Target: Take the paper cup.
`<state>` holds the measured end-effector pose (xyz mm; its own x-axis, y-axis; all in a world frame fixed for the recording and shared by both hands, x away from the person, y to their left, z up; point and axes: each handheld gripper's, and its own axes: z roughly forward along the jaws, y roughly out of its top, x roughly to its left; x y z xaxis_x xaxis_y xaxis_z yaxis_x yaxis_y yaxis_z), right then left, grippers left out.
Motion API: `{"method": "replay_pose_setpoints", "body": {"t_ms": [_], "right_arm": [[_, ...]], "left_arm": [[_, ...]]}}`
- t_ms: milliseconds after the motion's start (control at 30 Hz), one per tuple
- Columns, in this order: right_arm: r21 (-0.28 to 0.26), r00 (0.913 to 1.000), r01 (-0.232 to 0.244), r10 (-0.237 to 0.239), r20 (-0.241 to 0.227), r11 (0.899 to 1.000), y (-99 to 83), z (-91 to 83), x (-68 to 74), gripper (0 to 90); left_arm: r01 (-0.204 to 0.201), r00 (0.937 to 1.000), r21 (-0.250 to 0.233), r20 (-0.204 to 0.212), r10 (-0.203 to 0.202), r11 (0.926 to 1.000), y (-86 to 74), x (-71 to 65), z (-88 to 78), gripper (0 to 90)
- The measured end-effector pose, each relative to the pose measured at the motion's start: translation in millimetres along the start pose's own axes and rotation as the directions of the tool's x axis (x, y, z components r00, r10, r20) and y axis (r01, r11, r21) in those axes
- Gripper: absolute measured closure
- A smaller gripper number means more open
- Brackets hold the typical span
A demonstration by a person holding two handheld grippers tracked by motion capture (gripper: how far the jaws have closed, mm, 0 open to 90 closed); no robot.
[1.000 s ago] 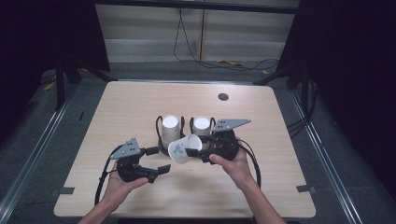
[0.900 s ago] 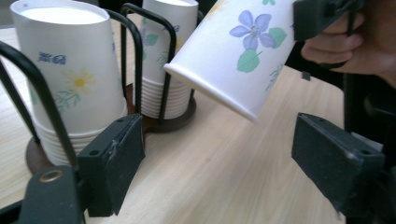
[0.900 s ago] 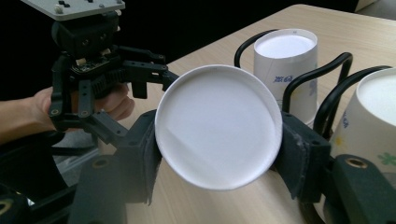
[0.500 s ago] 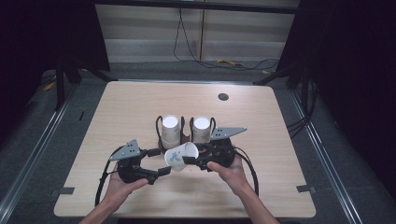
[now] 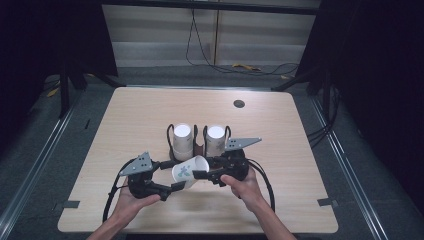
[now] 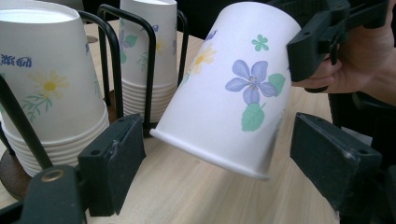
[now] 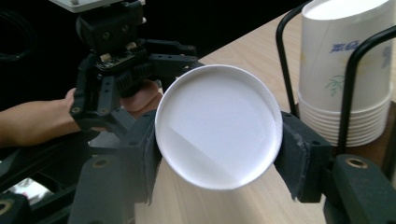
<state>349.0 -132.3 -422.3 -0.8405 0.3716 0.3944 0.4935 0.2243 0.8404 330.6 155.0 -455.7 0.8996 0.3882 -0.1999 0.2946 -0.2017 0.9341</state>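
A white paper cup (image 5: 189,171) with printed flowers lies tilted above the table, base toward my right hand. My right gripper (image 5: 202,172) is shut on its base end; in the right gripper view the pads (image 7: 299,154) press both sides of the cup (image 7: 218,126). My left gripper (image 5: 175,187) is open, and its jaws have just been closing a little. In the left gripper view the cup's rim end (image 6: 233,88) hangs between those jaws with small gaps on both sides. Two stacks of upside-down cups (image 5: 182,140) (image 5: 216,140) stand in a black wire holder just behind.
The wooden table (image 5: 300,130) has a small dark round fitting (image 5: 239,103) near its far edge. The wire holder's loops (image 6: 109,60) rise close to my left jaw. Cables lie on the floor beyond the table.
My right gripper has brought the cup down and leftwards, away from the stacks, until its rim end sits between the left jaws. The left hand has stayed in place.
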Motion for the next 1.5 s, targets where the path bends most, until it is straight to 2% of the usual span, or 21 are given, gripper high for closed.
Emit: {"method": "replay_pose_setpoints", "body": {"t_ms": [133, 267, 367, 500, 633, 833, 967, 1267, 1400, 1500], "right_arm": [[0.003, 0.9998, -0.004, 0.004, -0.017, 1.0, 0.1, 2.6, 0.0, 38.2], [0.008, 0.9996, -0.009, 0.009, -0.026, 1.0, 0.5, 3.9, 0.5, 38.2], [0.009, 0.9994, -0.015, 0.015, -0.032, 1.0, 0.7, 5.2, 0.7, 38.2], [0.009, 0.9983, -0.023, 0.024, -0.053, 1.0, 1.3, 7.6, 1.0, 38.2], [0.008, 0.9971, -0.031, 0.031, -0.069, 0.999, 2.0, 9.3, 2.1, 38.1], [0.006, 0.9965, -0.037, 0.037, -0.075, 0.999, 2.2, 11.3, 2.3, 38.1], [0.004, 0.9947, -0.048, 0.048, -0.09, 0.999, 2.5, 12.2, 1.4, 38.0], [0.01, 0.9934, -0.055, 0.056, -0.1, 0.998, 2.9, 13.7, 1.8, 37.9], [0.018, 0.995, -0.036, 0.038, -0.093, 0.999, 2.7, 14.7, 3.8, 37.3], [0.018, 0.9939, -0.04, 0.042, -0.102, 0.999, 2.2, 15.5, 2.5, 36.2]], "left_arm": [[-0.014, 0.9999, 0.006, 0.006, 0.014, 0.9999, -0.8, -0.5, 1.0, 20.4], [-0.036, 0.9993, 0.04, 0.011, 0.036, 0.9985, -1.0, 0.2, 1.5, 21.6], [-0.033, 0.9994, 0.035, 0.015, 0.032, 0.9989, -1.0, 0.5, 1.6, 20.7], [-0.052, 0.9983, 0.047, 0.031, 0.05, 0.9975, -2.7, -0.7, 5.9, 18.3], [-0.062, 0.9977, 0.044, 0.03, 0.061, 0.9971, -3.0, -1.5, 7.6, 18.1], [-0.057, 0.9979, 0.029, 0.032, 0.056, 0.998, -4.3, -1.6, 9.6, 18.3], [-0.076, 0.9966, 0.017, 0.035, 0.075, 0.997, -3.5, -1.5, 8.3, 19.1], [-0.084, 0.9955, 0.015, 0.045, 0.083, 0.9964, -4.5, -1.1, 6.5, 20.4], [-0.096, 0.9939, 0.014, 0.056, 0.095, 0.9953, -6.0, -0.6, 4.3, 22.4], [-0.097, 0.9938, 0.014, 0.056, 0.096, 0.9952, -6.7, -0.1, 3.7, 23.6]]}}
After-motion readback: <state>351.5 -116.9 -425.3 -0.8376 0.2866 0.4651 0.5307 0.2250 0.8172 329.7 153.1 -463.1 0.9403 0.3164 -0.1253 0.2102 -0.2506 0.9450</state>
